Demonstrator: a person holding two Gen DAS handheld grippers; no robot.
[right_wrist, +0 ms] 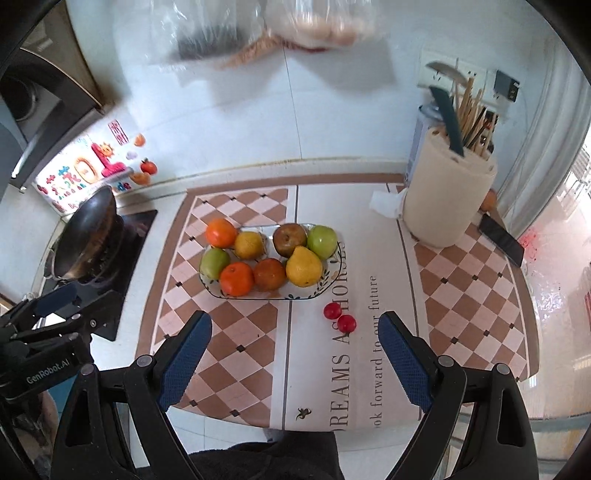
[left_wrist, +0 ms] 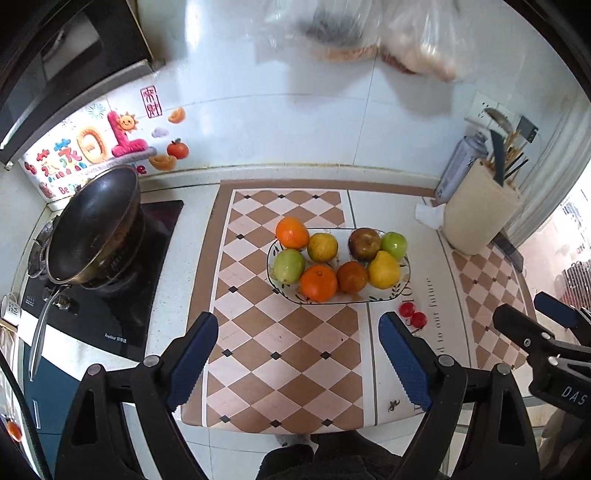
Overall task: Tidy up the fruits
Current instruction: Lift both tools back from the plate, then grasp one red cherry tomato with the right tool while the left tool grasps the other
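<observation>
A patterned plate on the checkered mat holds several fruits: oranges, green apples, a dark red apple and a yellow pear. Two small red fruits lie on the mat just in front of the plate's right end. My left gripper hangs open above the near part of the mat, nothing between its fingers. My right gripper is open too, also well short of the plate and empty.
A dark wok sits on the stove at left. A cream utensil holder stands at the back right, a crumpled tissue beside it and a phone to its right. Plastic bags hang on the tiled wall.
</observation>
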